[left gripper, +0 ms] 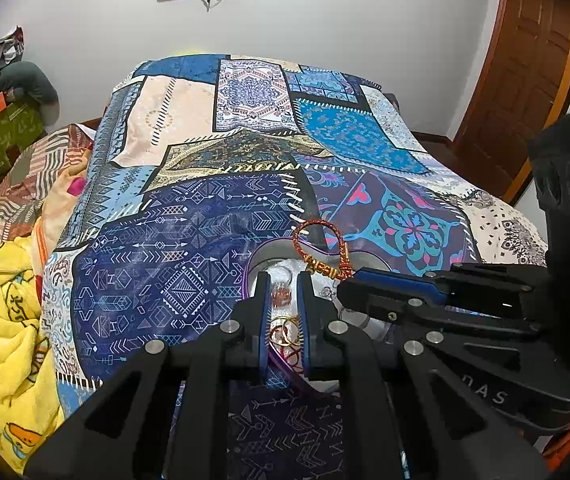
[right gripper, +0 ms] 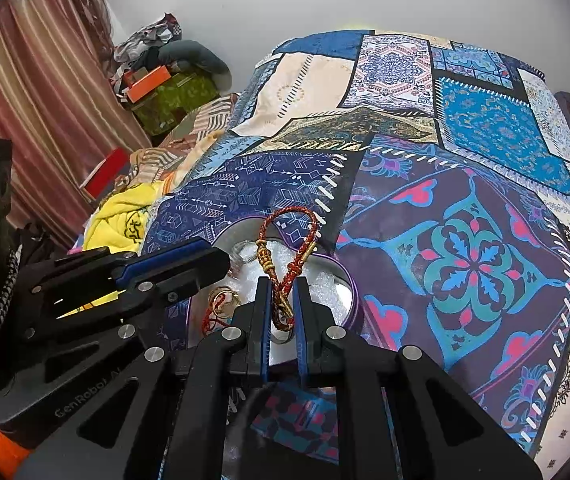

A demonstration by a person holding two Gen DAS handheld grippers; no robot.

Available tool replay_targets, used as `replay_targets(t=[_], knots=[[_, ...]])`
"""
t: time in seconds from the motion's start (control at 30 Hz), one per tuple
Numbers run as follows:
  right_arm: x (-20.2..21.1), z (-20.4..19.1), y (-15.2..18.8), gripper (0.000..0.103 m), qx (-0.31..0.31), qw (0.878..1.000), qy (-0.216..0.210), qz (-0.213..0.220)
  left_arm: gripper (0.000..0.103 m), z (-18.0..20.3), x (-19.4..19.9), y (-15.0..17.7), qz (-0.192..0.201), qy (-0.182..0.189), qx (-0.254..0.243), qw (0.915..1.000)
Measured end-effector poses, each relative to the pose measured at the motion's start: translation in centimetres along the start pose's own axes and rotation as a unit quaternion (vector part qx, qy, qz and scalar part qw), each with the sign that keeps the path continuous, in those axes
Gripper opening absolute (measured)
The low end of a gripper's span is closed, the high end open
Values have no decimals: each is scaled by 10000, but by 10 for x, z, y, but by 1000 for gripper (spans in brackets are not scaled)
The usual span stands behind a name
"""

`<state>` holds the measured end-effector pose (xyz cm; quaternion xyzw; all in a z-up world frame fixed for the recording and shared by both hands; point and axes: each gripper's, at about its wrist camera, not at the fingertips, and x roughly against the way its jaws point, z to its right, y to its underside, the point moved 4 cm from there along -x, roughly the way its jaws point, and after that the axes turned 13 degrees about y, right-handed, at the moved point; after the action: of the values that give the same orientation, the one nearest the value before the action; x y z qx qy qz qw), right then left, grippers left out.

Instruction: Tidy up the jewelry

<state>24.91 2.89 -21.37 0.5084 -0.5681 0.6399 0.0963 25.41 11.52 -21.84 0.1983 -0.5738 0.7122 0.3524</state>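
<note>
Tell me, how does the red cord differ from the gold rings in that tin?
The cord is thick and braided in red and gold; the rings are thin gold hoops. The cord stands up in a loop, while the rings lie flat. The cord is pinched in the right claw; the rings lie loose in the tin. Both are jewelry at the same heart-shaped tin.

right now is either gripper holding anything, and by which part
The right gripper pinches the red-and-gold braided cord bracelet near its clasp end; the left gripper appears to hold nothing.
</note>
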Motion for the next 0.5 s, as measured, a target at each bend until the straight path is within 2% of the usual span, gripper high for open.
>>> replay_targets(t=[0.5], knots=[[14, -2, 0, 17, 155, 9997, 189, -28, 15, 7, 25, -5, 154, -75, -6, 9999]])
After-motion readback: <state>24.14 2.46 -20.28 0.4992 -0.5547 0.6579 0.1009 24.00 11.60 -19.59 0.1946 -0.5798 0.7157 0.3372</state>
